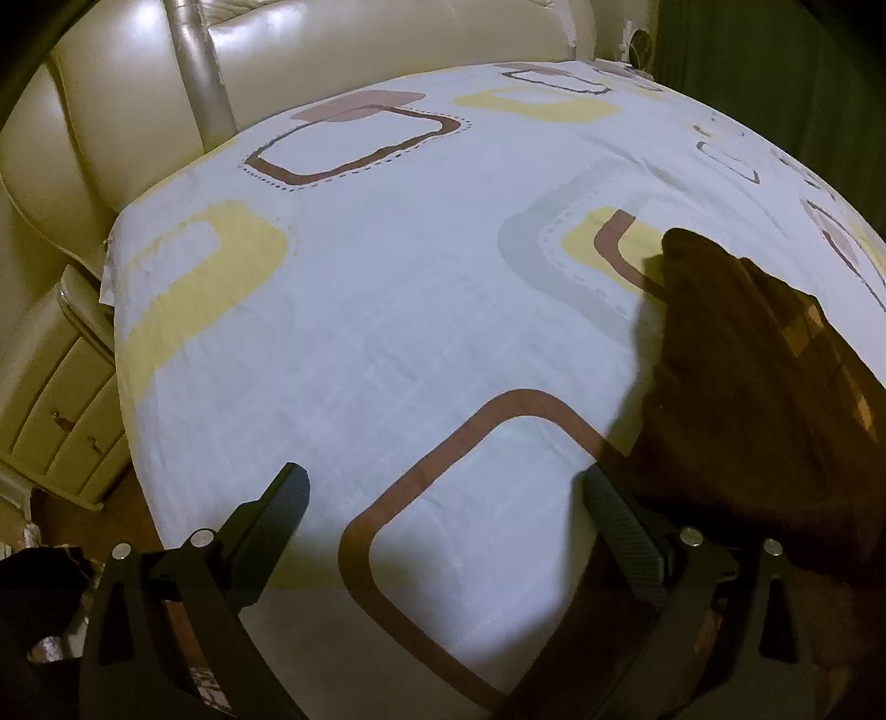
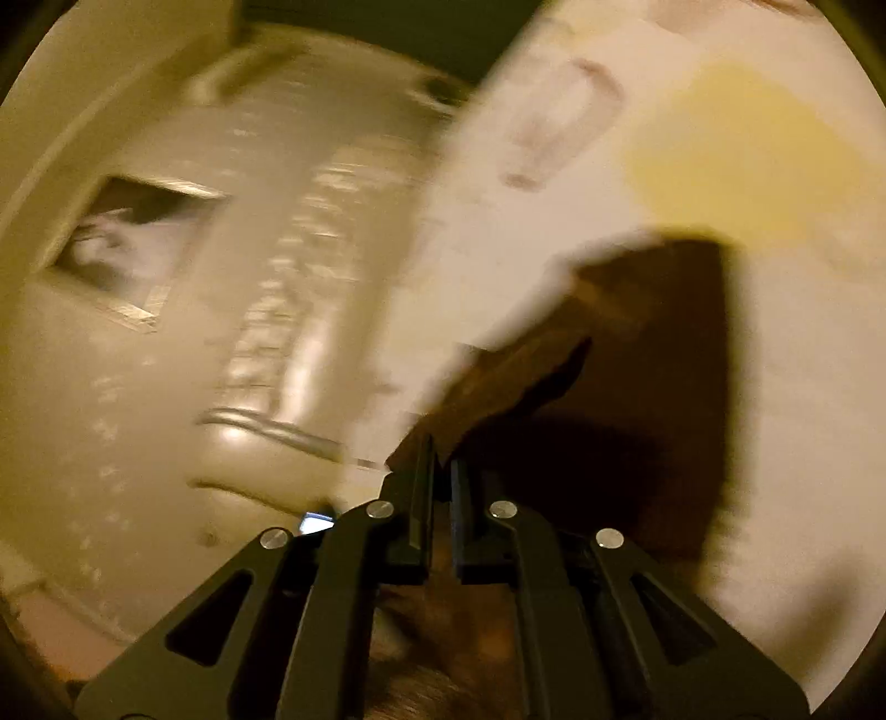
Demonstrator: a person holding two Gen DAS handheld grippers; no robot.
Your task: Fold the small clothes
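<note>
Left wrist view: bed sheet (image 1: 387, 310) is smooth white cotton-looking cloth, lightly creased, printed with rounded rectangles in brown, pale yellow and grey. It covers the bed nearly edge to edge. The brown garment (image 1: 764, 354) lies on the right side of the sheet, a dark, soft, matte fabric with long folds running along it and a lighter checked patch near its right edge. Its near end comes down beside the right finger of my left gripper (image 1: 443, 498). That gripper's fingers stand wide apart, ribbed black pads facing in, nothing between them, only sheet beneath.

Around it: padded cream headboard (image 1: 343, 39), glossy and leather-like, with a silvery upright strip. A cream nightstand (image 1: 61, 399) with small drawer knobs sits at the left of the bed. Dark green curtain (image 1: 775, 83) at far right. Nothing lies between the left gripper and the garment.

Right wrist view: heavily motion-blurred. My right gripper (image 2: 443, 454) has its fingers drawn close together, clamped on an edge of the brown garment (image 2: 498, 387), which rises from the fingertips as a lifted triangular flap with a ragged-looking edge. A dark shadow (image 2: 664, 387) falls on the pale sheet behind it.

Only the right view shows the grasp; only the left shows the garment's full spread. Beyond the bed edge in the right view, glossy cream surfaces, too smeared to identify.
</note>
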